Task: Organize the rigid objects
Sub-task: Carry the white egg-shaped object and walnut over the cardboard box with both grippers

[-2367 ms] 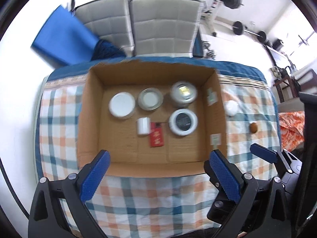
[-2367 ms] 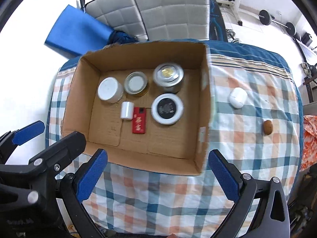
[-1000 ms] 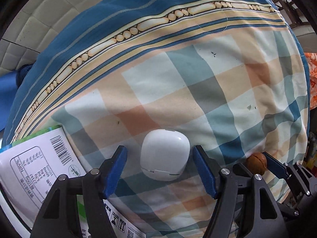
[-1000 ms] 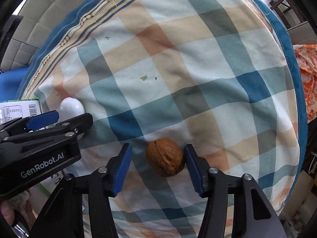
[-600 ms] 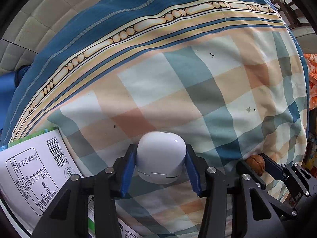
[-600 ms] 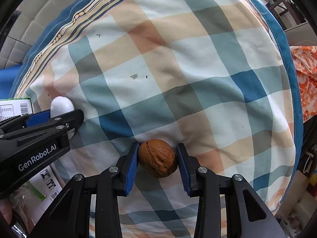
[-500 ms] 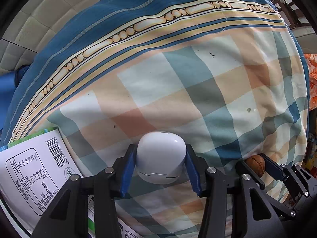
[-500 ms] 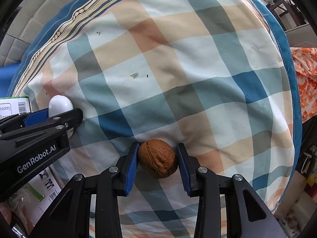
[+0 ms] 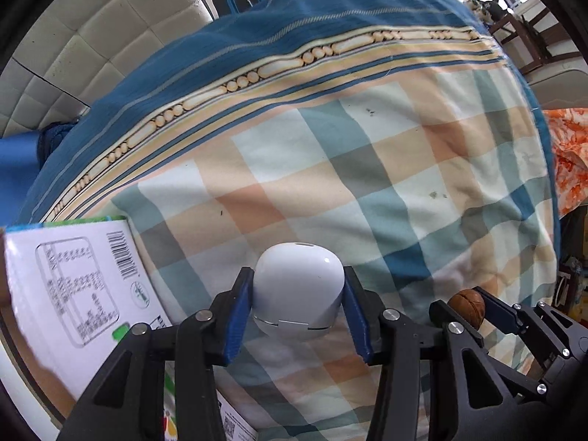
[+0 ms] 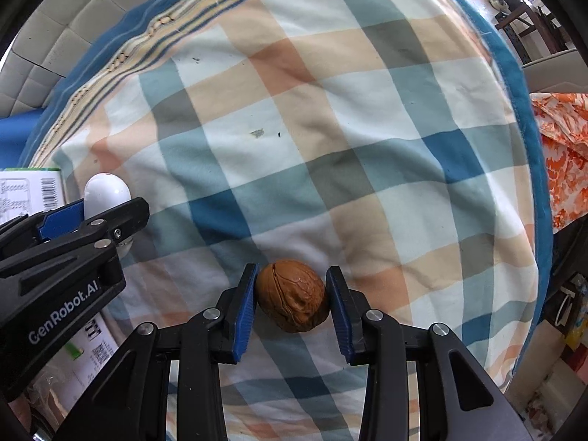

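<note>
A white rounded earbud case [image 9: 297, 294] sits between the blue pads of my left gripper [image 9: 297, 275], which is shut on its sides and points down at the checked tablecloth [image 9: 330, 183]. A brown walnut [image 10: 292, 296] is clamped in my right gripper [image 10: 292, 271], whose jaws are closing tight with both pads pressed on the shell. The two grippers stand side by side. The walnut [image 9: 467, 303] shows at the lower right of the left wrist view. In the right wrist view the case [image 10: 106, 189] and the left gripper [image 10: 99, 209] show at the left.
A cardboard box side with a white printed label [image 9: 73, 286] lies close on the left of the case. The cloth's blue border [image 10: 514, 73] curves round the right side, with orange patterned fabric [image 10: 562, 147] beyond it. Grey padded seats [image 9: 92, 36] stand behind the table.
Both grippers came down from over the open box to the cloth. The left jaws closed on the white case and lifted a little; the right jaws closed on the walnut.
</note>
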Demonstrator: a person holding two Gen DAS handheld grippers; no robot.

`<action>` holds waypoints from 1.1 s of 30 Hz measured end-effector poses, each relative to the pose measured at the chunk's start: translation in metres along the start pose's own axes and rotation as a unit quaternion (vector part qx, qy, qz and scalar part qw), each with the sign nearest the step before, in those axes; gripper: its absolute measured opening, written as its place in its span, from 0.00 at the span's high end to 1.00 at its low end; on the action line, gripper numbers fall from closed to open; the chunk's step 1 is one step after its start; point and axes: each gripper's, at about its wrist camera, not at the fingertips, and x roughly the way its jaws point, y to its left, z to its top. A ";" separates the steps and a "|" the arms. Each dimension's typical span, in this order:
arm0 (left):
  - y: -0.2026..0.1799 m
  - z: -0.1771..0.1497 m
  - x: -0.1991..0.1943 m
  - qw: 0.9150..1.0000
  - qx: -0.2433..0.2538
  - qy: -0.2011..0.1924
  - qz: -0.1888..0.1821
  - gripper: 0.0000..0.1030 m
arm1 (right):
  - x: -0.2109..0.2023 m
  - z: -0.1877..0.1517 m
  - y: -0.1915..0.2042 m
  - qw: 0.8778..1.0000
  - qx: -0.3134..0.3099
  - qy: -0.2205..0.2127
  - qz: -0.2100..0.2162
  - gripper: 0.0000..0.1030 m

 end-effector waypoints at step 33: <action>0.122 -0.182 -0.195 0.974 -0.102 -0.192 -0.058 0.57 | -0.159 -0.139 0.146 0.982 -0.118 -0.109 0.098 0.62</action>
